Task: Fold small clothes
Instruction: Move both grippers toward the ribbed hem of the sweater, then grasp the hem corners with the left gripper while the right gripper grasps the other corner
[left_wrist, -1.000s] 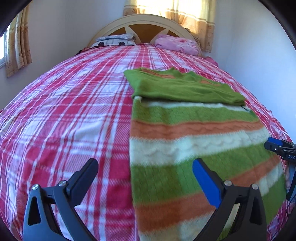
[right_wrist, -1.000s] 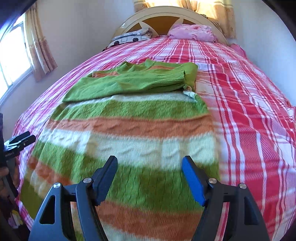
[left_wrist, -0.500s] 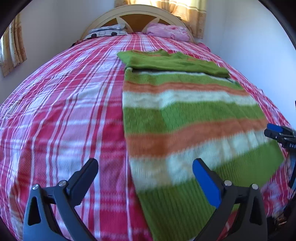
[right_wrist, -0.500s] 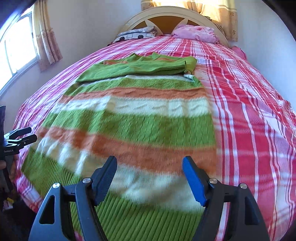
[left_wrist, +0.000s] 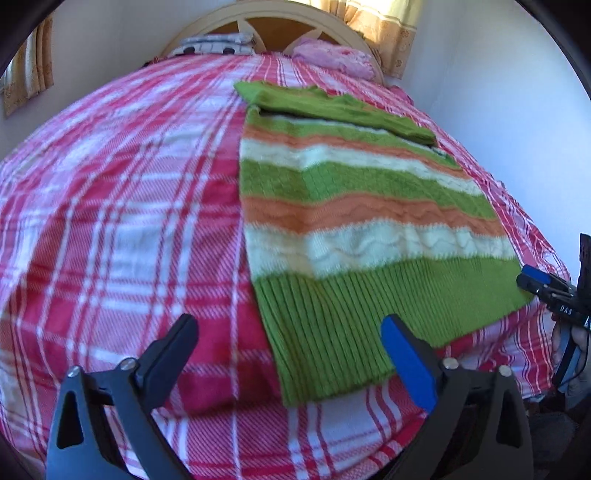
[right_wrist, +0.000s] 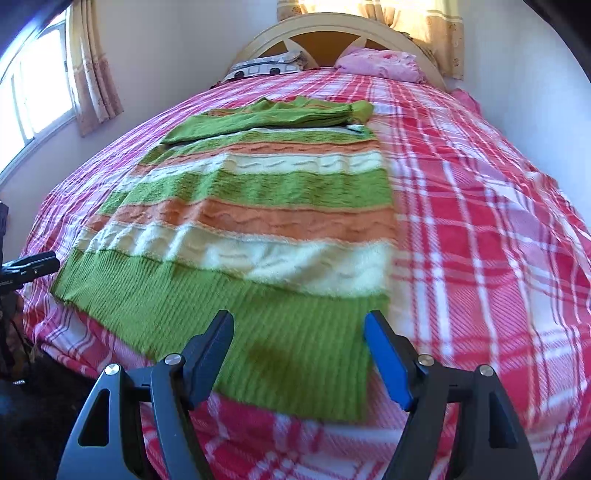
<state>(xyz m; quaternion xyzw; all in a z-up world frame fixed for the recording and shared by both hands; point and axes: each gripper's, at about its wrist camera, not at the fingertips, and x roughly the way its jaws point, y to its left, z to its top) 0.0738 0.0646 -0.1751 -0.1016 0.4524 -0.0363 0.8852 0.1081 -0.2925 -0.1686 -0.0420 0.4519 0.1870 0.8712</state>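
Note:
A knit sweater (left_wrist: 351, 206) striped green, orange and cream lies flat on the plaid bed (left_wrist: 110, 221), sleeves folded across its far end. My left gripper (left_wrist: 290, 328) hovers over the near left corner of the green ribbed hem. Its jaws are wide and closing a little, and the pads press on nothing. In the right wrist view, my right gripper (right_wrist: 299, 325) stands open above the right part of the sweater's (right_wrist: 266, 221) hem. Each gripper shows in the other's view: the right gripper (left_wrist: 535, 280) at the hem's right corner, the left gripper (right_wrist: 37, 262) at the left bed edge.
The red plaid blanket (right_wrist: 480, 221) covers the whole bed. A pink pillow (right_wrist: 380, 62) and a patterned pillow (right_wrist: 269, 64) lie against the cream headboard (right_wrist: 332, 26). A window (right_wrist: 33, 92) with curtains is on the left. A white wall (left_wrist: 498, 92) runs along the right.
Both grippers have drawn back from the middle of the sweater toward the foot of the bed. The green ribbed hem and the bed's near edge have come into view.

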